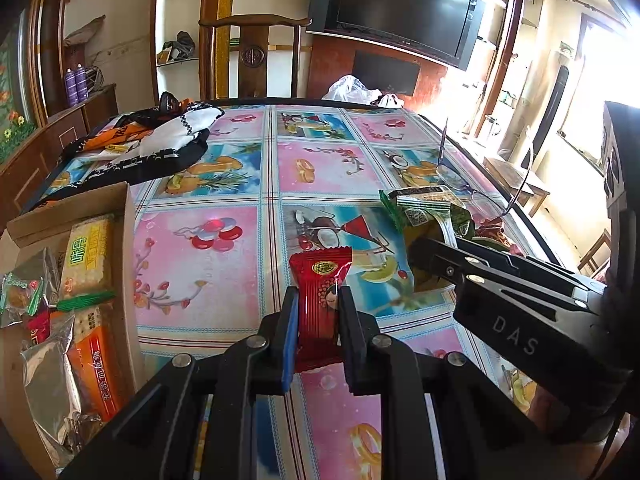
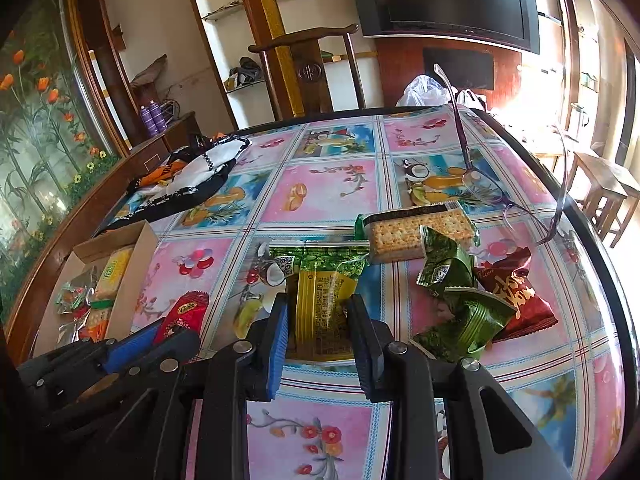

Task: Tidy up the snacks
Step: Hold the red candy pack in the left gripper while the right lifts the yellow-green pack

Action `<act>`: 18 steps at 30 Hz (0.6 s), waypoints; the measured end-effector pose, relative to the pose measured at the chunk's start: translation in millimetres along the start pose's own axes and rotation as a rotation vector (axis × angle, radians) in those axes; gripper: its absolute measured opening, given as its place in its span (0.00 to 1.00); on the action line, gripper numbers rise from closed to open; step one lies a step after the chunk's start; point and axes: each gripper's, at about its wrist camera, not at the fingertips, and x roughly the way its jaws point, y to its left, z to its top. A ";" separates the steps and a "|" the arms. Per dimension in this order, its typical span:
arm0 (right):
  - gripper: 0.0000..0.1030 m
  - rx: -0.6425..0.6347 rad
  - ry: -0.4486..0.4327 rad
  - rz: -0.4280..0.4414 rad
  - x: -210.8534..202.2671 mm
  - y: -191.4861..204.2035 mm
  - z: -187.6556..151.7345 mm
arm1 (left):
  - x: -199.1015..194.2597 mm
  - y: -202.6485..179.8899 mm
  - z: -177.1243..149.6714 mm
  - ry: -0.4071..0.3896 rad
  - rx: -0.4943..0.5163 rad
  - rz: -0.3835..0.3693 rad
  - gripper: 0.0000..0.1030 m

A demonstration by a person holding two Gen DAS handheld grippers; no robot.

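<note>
On the table [image 1: 328, 168], under a fruit-print oilcloth, the left tongs [image 1: 319, 320] are clenched on a red candy [image 1: 320, 300], which stands upright between the pads just right of the box [image 1: 128, 264]. The right tongs [image 2: 319, 332] grasp a yellow-green packet [image 2: 324, 300] lying flat on the cloth. Only the left view looks deep into the box, showing two cracker packs, a silver pouch and several small sweets. Only the right view lays out the loose pile: one cracker pack [image 2: 416, 232], two green packets [image 2: 444, 268], one red-brown packet [image 2: 516, 292], all touching or overlapping just right of the held packet. Both views show one pair of glasses [image 2: 500, 196] near the far right edge, and one black, white and orange cloth [image 1: 152, 144] at the far left. Beyond the table stand one wooden chair [image 1: 252, 56], a wall TV [image 1: 404, 4], open shelves and two purple cans [image 1: 77, 84] on a sideboard.
</note>
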 end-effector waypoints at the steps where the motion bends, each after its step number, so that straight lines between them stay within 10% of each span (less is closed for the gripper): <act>1: 0.30 -0.001 -0.001 -0.002 -0.3 0.4 -0.1 | 0.5 0.0 0.3 0.003 0.002 -0.001 0.17; 18: 0.30 0.002 0.008 -0.004 2.7 0.3 0.9 | -7.7 -1.6 2.0 -0.014 -0.001 -0.029 0.17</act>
